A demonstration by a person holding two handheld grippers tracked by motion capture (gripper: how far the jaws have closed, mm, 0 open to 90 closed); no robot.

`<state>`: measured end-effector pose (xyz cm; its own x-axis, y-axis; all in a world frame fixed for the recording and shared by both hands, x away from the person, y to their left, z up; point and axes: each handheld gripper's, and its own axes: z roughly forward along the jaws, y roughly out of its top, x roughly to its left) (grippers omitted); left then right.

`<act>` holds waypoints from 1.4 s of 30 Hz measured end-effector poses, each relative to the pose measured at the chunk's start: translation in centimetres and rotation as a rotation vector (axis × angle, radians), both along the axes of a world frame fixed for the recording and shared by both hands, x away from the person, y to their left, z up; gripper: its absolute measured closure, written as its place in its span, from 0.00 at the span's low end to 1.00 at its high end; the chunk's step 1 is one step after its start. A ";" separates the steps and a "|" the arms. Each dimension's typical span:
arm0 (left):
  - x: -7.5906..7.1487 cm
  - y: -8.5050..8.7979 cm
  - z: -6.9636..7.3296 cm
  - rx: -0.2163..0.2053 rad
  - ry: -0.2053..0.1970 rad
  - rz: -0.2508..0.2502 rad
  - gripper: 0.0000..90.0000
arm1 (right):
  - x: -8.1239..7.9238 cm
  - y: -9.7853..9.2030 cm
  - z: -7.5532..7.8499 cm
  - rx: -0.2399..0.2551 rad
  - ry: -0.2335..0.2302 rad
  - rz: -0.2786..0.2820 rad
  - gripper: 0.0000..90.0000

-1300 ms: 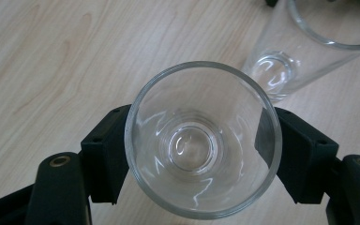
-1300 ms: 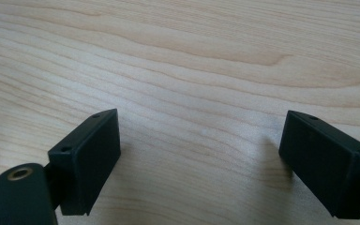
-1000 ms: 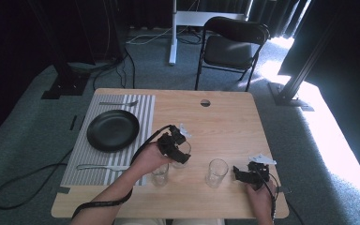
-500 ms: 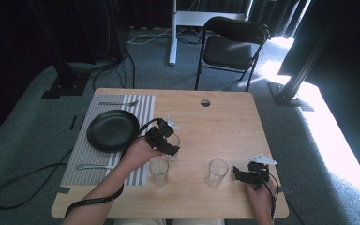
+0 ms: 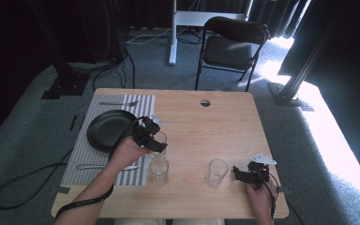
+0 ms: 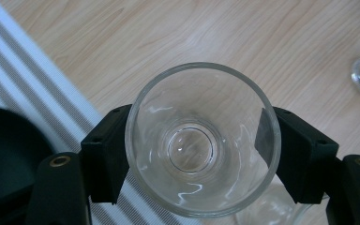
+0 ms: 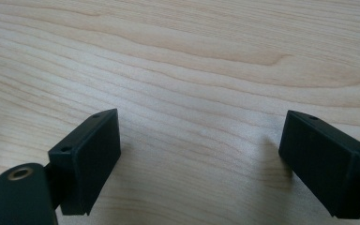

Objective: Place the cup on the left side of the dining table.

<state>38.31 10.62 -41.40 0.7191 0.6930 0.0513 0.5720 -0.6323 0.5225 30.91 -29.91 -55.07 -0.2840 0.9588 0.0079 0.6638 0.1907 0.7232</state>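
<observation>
The person's left forearm reaches in from the near edge and slants up toward the middle of the desk (image 5: 225,112). The left hand (image 5: 126,151) holds the left tool (image 5: 155,140) at the right edge of the striped mat (image 5: 122,105). Its two black jaws are clenched on a clear glass (image 6: 202,139), one on each side of the wall just under the rim. The left tool's own view looks straight down into this glass, showing its round base and the bare wood and mat stripes below it. From above, the held glass (image 5: 159,143) sits just right of the black plate (image 5: 105,129) on the mat.

The right hand (image 5: 258,193) rests low at the near right of the desk, holding the right tool (image 5: 242,173) pointed left. Its jaws stand wide apart, released, with only bare wood grain between them in the right tool view.

A second glass (image 5: 159,170) stands on the desk just nearer than the held one, close to the left wrist. A third glass (image 5: 216,172) stands to the right, just beside the right tool's tips but apart from them. A sliver of glass rim shows at the left edge of the right tool view. A fork (image 5: 118,102) lies at the far end of the mat, and another piece of cutlery (image 5: 90,166) lies near the mat's near end, partly crossed by the left forearm. A black folding chair (image 5: 232,44) stands beyond the far side of the desk on grey carpet.
</observation>
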 end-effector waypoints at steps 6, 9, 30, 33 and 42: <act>0.1 1.8 0.0 -0.006 0.014 0.029 0.32 | 0.0 0.0 0.0 0.000 0.000 0.000 0.14; 0.2 3.1 0.0 -0.001 0.014 0.056 0.32 | 0.0 0.0 0.0 0.000 0.000 0.000 0.14; 0.7 8.2 -1.3 -0.017 0.043 0.177 0.32 | 0.0 0.0 0.0 0.000 0.000 0.000 0.14; 0.9 8.6 -1.5 -0.037 0.059 0.185 0.32 | 0.0 0.0 0.0 0.000 0.000 0.000 0.14; 1.0 9.0 -2.0 -0.033 0.069 0.200 0.32 | 0.0 0.0 0.0 0.000 0.000 0.000 0.14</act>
